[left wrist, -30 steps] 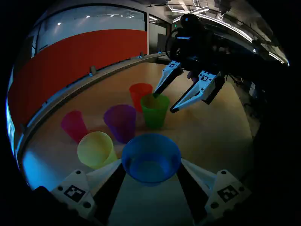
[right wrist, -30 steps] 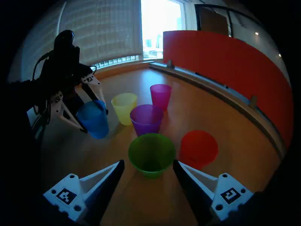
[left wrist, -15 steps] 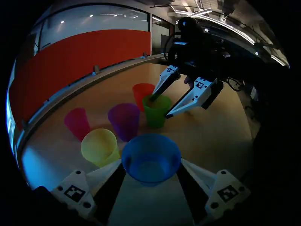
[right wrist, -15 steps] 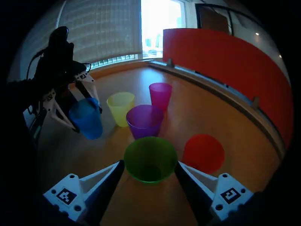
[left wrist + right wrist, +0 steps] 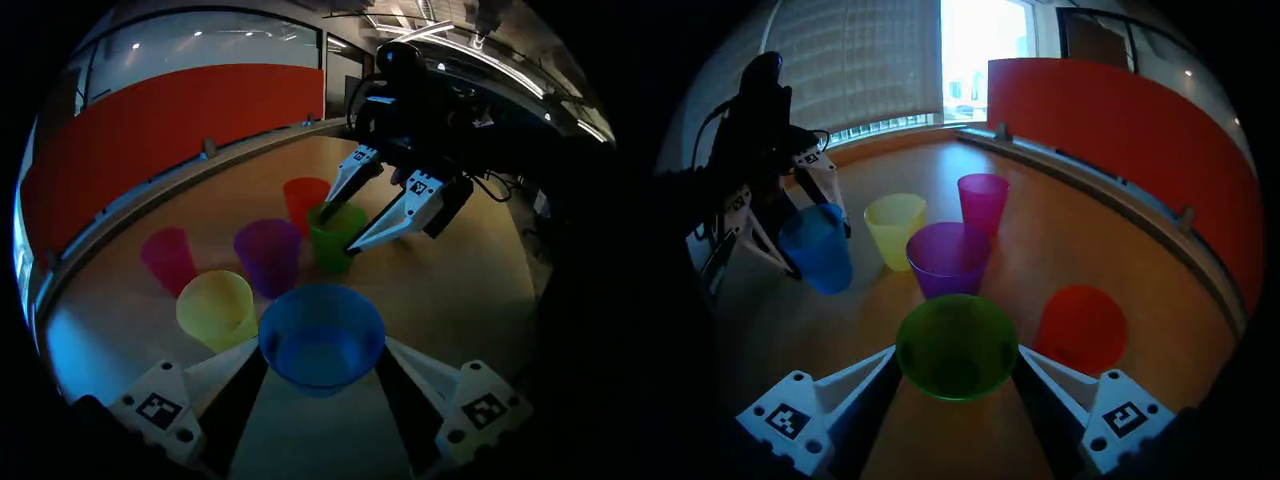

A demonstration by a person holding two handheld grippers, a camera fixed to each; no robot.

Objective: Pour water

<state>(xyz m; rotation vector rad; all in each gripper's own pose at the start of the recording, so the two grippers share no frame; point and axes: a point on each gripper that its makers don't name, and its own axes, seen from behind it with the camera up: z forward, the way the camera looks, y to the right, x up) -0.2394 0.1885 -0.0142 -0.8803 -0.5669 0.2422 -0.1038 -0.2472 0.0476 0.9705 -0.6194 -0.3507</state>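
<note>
- I am keeping the left gripper (image 5: 322, 346) clamped on the blue cup (image 5: 322, 332), a translucent, tapered plastic tumbler with a round rim. In the right gripper view it is sitting left of the purple cup (image 5: 948, 258).
- The right gripper (image 5: 956, 352) is straddling the green cup (image 5: 957, 344), just in front of the purple cup. Its fingers are touching both sides of the rim, but I cannot tell whether they are squeezing.
- I am seeing 6 cups over the smooth wooden table (image 5: 1056, 232). The yellow cup (image 5: 894, 228) and pink cup (image 5: 983, 200) are standing behind the purple cup, and the red cup (image 5: 1082, 328) is at its right.
</note>
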